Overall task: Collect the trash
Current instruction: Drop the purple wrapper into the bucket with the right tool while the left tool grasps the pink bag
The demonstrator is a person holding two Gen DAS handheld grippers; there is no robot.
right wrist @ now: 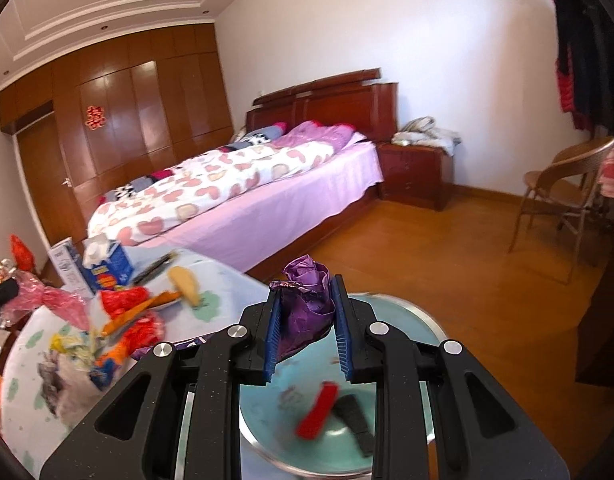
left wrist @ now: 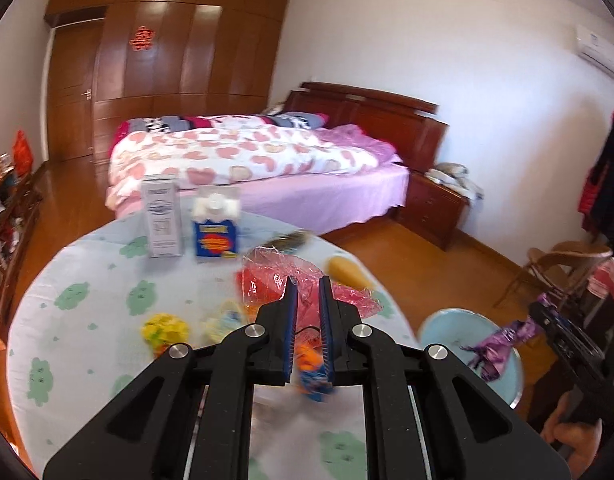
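**Trash held in both grippers beside the round table**

A round table (left wrist: 87,300), covered by a pale cloth with green prints, is seen in front of a bed (left wrist: 267,168). Just beside the table's edge, a light-blue bin (right wrist: 407,320) is placed on the wooden floor; a red scrap (right wrist: 319,412) and a black piece (right wrist: 355,420) are seen inside it. 2 cartons (left wrist: 187,220) are stood upright at the table's far side, with more wrappers scattered nearer. The right gripper (right wrist: 307,292) is held above the bin, its jaws narrowed onto a crumpled purple wrapper (right wrist: 307,304). The left gripper (left wrist: 307,284) is held over the table, its jaws closed on a pink plastic wrapper (left wrist: 307,300).
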